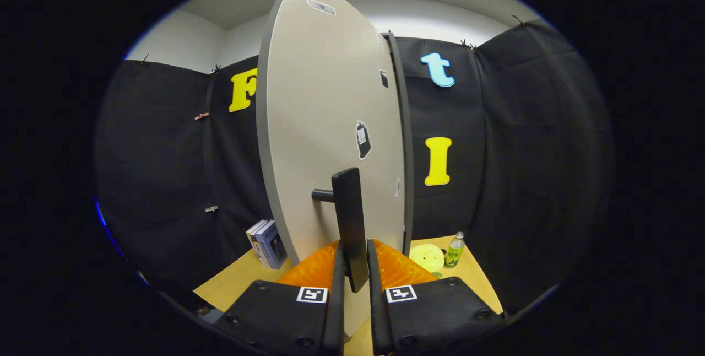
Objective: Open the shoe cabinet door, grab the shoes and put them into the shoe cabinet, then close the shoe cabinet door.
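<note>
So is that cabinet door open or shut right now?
Open: the cabinet door stands swung out edge-on from the frame, its black handle gripped between the jaws of the gripper.

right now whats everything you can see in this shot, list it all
cabinet door: one, pale grey, standing upright and swung partly open just ahead of the gripper
door handle: one, black bar on a short post, between the gripper's fingers
stickers on the door: a few, small, dark or pale, scattered over the door face
books: a small stack, bluish, standing on the table left of the door
plush toy: one, pale yellow, on the table right of the door
bottle: one, green label, upright beside the plush toy
table: one, light tan top
gripper: one, fingers closed either side of the handle, appearing to press on it
</note>
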{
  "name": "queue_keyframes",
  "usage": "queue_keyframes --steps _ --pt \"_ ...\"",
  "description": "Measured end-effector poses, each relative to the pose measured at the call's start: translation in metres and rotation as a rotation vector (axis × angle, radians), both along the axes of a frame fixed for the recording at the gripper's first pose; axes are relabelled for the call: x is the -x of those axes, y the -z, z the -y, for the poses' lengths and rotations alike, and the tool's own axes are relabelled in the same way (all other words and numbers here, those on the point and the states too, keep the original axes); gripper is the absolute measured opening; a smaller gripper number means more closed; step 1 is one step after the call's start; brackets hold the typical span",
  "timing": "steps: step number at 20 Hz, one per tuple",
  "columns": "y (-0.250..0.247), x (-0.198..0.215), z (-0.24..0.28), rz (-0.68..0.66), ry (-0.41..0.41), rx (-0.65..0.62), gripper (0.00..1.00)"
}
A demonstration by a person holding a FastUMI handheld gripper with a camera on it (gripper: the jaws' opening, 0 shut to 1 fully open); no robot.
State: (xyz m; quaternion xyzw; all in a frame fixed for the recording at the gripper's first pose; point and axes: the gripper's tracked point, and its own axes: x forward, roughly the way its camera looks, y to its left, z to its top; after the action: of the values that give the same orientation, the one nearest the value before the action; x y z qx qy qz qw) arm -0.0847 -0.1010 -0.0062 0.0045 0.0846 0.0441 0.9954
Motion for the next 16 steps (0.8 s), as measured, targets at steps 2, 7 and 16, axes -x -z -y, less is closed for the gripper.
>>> queue_keyframes --steps 2,7,16 --pt "-0.008 0.010 0.019 0.026 0.058 0.013 0.23" --pt "-0.021 0.033 0.047 0.066 0.152 0.025 0.21" --pt "-0.011 0.049 0.051 0.042 0.141 0.030 0.21"
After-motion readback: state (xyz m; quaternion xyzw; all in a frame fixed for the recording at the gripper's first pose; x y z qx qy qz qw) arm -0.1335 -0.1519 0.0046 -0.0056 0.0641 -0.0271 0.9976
